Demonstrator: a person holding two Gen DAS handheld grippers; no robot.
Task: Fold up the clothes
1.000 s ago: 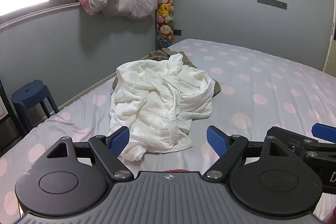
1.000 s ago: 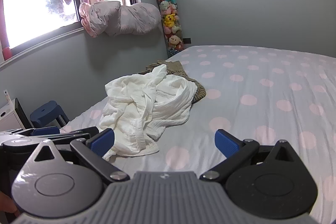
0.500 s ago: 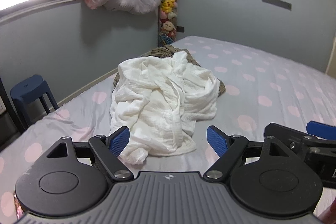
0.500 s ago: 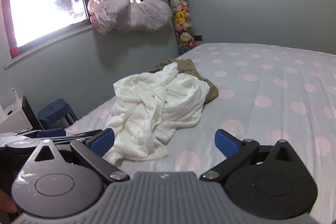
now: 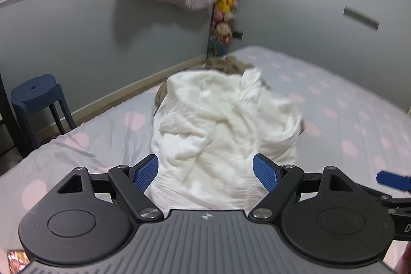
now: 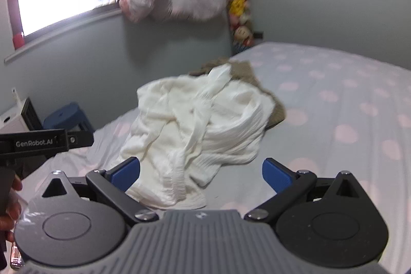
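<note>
White crumpled garment (image 5: 226, 130) lies in a heap on the polka-dot bed (image 5: 354, 120), partly covering a brown garment (image 6: 259, 84) behind it. Left gripper (image 5: 205, 172) hovers at the heap's near edge, its blue pads wide apart and empty. Right gripper (image 6: 200, 175) sits just beside it, pads likewise spread, holding nothing. A blue stool (image 5: 38, 94) stands beside the bed.

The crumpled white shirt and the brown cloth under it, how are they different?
The crumpled white crinkly garment lies on top in full view; the brown knitted cloth sits underneath, mostly hidden. The white one looks bright and ridged, the brown one dull and fuzzy. Both are unfolded in one heap on the polka-dot bed.
</note>
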